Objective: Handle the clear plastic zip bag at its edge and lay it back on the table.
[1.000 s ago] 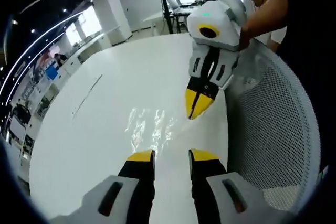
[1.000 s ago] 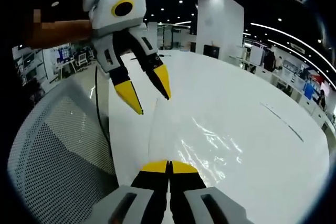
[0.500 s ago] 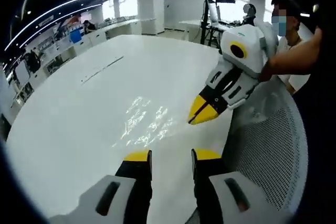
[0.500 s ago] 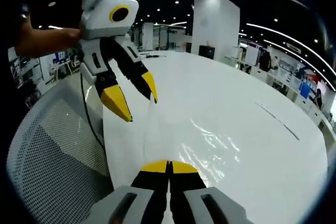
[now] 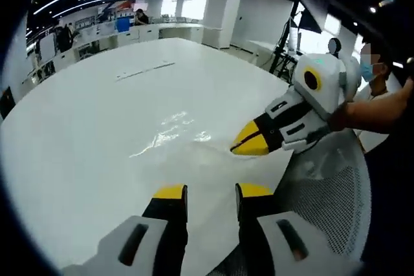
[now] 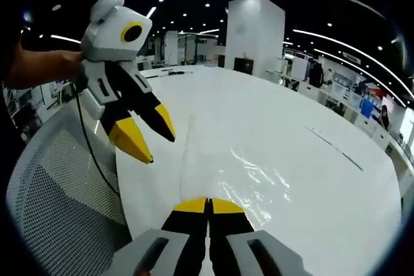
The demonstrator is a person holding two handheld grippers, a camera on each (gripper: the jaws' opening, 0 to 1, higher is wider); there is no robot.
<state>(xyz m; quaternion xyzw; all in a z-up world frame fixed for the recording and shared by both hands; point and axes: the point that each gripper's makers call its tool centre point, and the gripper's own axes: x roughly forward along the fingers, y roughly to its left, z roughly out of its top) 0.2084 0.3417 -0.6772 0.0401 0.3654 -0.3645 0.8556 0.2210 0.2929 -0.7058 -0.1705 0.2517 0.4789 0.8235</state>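
1. left gripper view: yellow-tipped jaws of the left gripper (image 5: pixel 209 192) rise at the near edge, standing apart with bare white table (image 5: pixel 77 134) showing between them.
2. clear plastic zip bag (image 5: pixel 178 137) lies on the table ahead of those jaws, crinkled and shining, its near right edge lifted toward the right gripper (image 5: pixel 249 145).
3. right gripper comes in from the right, held by a person's hand (image 5: pixel 362 116); its yellow tips are together on the bag's edge.
4. white mesh chair back (image 5: pixel 323 205) sits at the near right, beside the table edge.
5. right gripper view: right gripper (image 6: pixel 207 205) has its jaws pressed together, clamped on the near edge of the zip bag (image 6: pixel 259 176), which spreads away across the table (image 6: pixel 323 179).
6. left gripper (image 6: pixel 147 141) hangs at the far left above the table edge, jaws apart, gripping nothing.
7. mesh chair back (image 6: pixel 58 205) lies at the near left.
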